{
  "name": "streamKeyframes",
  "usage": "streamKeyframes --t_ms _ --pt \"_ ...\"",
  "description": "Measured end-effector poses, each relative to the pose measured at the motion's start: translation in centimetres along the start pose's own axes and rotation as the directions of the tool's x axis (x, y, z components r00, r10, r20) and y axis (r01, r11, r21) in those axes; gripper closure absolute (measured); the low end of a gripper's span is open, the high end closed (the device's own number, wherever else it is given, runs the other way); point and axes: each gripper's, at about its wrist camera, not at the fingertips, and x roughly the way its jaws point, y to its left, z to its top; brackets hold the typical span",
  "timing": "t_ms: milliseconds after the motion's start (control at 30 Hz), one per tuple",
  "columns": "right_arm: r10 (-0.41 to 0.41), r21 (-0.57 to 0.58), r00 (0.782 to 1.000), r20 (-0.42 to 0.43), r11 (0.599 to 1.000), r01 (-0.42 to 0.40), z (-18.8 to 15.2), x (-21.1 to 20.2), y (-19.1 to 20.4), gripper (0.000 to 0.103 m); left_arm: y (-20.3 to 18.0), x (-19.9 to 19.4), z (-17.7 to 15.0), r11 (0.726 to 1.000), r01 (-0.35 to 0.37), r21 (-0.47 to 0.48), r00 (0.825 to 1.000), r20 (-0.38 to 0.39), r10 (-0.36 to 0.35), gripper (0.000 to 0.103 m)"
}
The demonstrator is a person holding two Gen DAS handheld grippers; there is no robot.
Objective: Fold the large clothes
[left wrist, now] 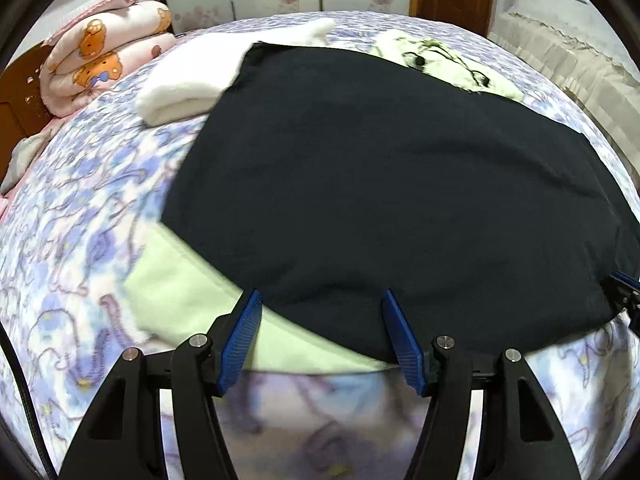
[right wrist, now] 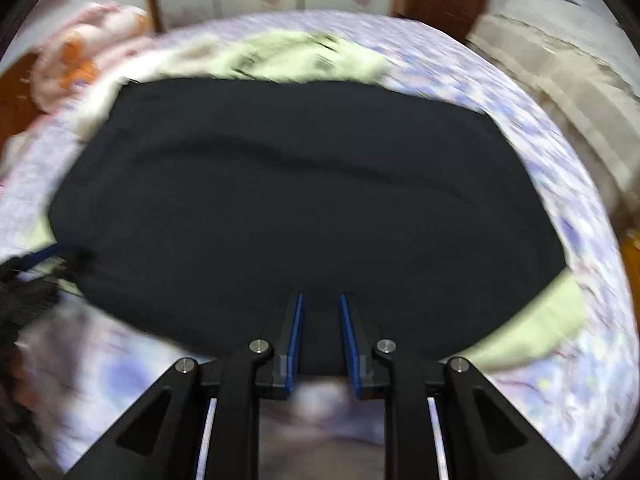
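Black garment [left wrist: 380, 168] lies spread on the bed [left wrist: 72, 216], overlapping a pale green cloth [left wrist: 184, 292] at its near edge. Left gripper [left wrist: 322, 300] hangs with fingers spread wide, apart from that edge. Right gripper [right wrist: 320, 300] has its fingers partly parted over the near hem; grip unclear in the blur.
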Motion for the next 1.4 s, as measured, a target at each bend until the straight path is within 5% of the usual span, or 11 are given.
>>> streamKeyframes --t_ms 33,200,300,800,967,1233,1400 --pt "0.015 0.045 1.0 0.001 0.999 -0.015 -0.5 0.0 -1.8 0.087 0.6 0.0 -0.1 1.0 -0.019 -0.012 1.0 -0.006 0.018 0.029" --pt "-0.024 0.222 0.998 -0.061 0.974 0.037 -1.4 0.6 -7.4 0.079 3.0 0.0 -0.6 0.995 0.013 -0.097 0.999 -0.044 -0.018 0.028" --pt "0.018 0.285 0.998 -0.065 0.958 0.001 -1.4 0.8 -8.4 0.078 3.1 -0.1 -0.8 0.995 0.004 -0.102 0.999 -0.049 -0.009 0.028" --pt "-0.052 0.265 0.995 -0.083 0.962 0.072 -2.1 0.8 -7.9 0.07 3.4 0.1 -0.9 0.994 0.0 -0.105 0.998 -0.065 -0.007 0.028" --pt "0.007 0.388 0.995 -0.096 0.921 0.031 -2.5 1.1 -9.4 0.062 3.6 0.2 -0.8 0.992 0.01 -0.123 0.997 -0.078 -0.02 0.027" --pt "0.011 0.35 0.985 -0.174 0.935 0.051 -2.0 0.3 -8.7 0.06 4.6 0.2 0.2 0.981 0.053 -0.184 0.975 -0.204 -0.091 0.027" --pt "0.05 0.304 0.975 -0.216 0.953 0.018 -1.0 -1.2 -7.6 0.06 4.1 -1.6 1.8 0.992 0.025 -0.123 0.975 -0.215 -0.052 0.027"
